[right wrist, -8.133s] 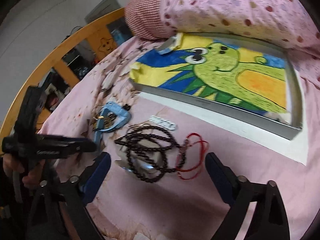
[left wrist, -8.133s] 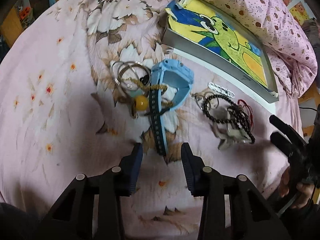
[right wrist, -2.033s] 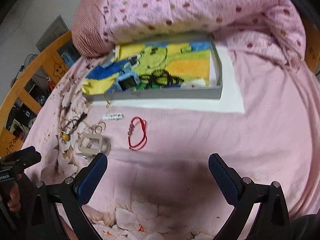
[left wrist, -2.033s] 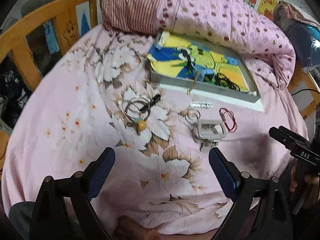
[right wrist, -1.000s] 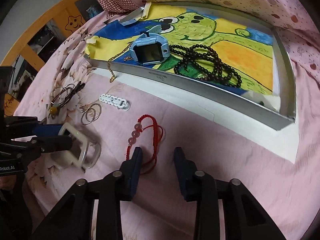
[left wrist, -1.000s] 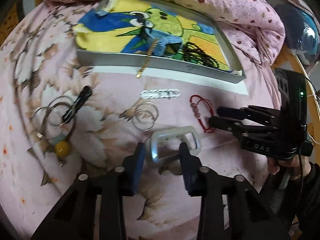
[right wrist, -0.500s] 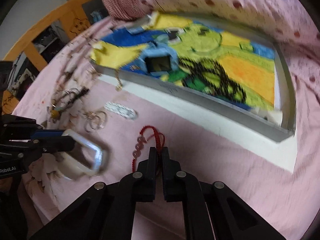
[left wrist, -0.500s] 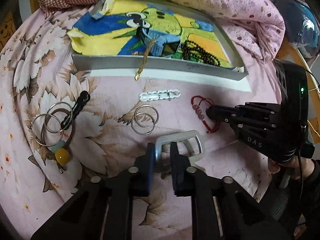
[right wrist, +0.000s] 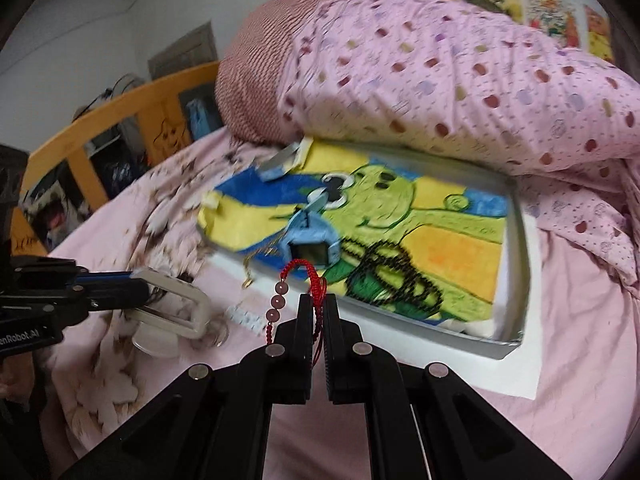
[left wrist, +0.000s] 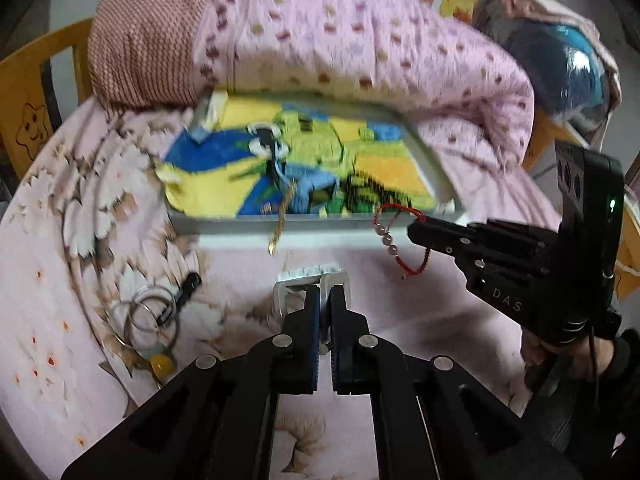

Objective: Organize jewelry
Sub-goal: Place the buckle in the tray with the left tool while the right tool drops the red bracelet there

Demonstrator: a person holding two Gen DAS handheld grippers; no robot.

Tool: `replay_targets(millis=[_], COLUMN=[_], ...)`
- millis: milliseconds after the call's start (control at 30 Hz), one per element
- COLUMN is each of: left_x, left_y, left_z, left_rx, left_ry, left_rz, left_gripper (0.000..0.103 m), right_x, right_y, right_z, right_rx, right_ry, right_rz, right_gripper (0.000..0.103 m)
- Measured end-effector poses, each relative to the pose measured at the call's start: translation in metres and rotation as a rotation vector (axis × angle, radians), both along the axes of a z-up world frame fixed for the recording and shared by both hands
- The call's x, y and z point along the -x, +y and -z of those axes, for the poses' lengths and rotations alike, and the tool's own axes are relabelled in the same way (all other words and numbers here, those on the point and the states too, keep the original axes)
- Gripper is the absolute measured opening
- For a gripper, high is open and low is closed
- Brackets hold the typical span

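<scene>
Left gripper [left wrist: 325,300] pinching white square bangle [right wrist: 180,308], lifted off bed. Right gripper [right wrist: 319,312] pinching red string bracelet [right wrist: 298,284], near tray [right wrist: 516,264].

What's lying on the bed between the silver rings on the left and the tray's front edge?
In the left wrist view, only bare floral sheet separates the silver rings from the tray; the gold chain hangs farther right.

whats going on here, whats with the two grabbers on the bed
A person is sorting jewelry into a tray on the bed. The right gripper is shut on a red bracelet, lifted near the tray's front edge. The left gripper is shut on a white buckle. A blue watch and black beads lie in the tray; key rings lie on the sheet.
</scene>
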State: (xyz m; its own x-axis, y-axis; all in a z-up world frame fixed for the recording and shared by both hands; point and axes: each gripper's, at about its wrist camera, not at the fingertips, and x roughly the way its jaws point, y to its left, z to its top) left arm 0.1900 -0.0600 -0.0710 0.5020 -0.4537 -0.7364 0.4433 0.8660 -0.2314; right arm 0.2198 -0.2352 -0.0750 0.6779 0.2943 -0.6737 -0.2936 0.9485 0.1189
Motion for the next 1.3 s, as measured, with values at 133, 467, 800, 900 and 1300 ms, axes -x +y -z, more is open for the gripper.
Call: replay_targets(millis=[133, 467, 800, 900, 1300], left_x=[-0.004, -0.062, -0.114, -0.119, -0.127], left_y=[0.005, 0.017, 0.024, 0.022, 0.025], left_z=[-0.015, -0.032, -0.001, 0.010, 0.024], left_rx=[0.048, 0.165, 0.195, 0.177, 0.138], left_ry=[-0.058, -0.126, -0.052, -0.019, 0.051], left_rz=[-0.033, -0.147, -0.218, -0.224, -0.237], left_gripper=[0.002, 0.002, 0.002, 0.002, 0.002], right_x=[-0.012, -0.044, -0.061, -0.065, -0.067], right_y=[-0.008, -0.012, -0.022, -0.025, -0.031], right_z=[-0.004, 0.019, 0.039, 0.043, 0.047], right_rx=[-0.034, -0.059, -0.081, -0.079, -0.079], right_ry=[-0.021, 0.016, 0.080, 0.094, 0.131], right_rz=[0.048, 0.124, 0.180, 0.197, 0.225], right_gripper=[0.005, 0.005, 0.005, 0.005, 0.015])
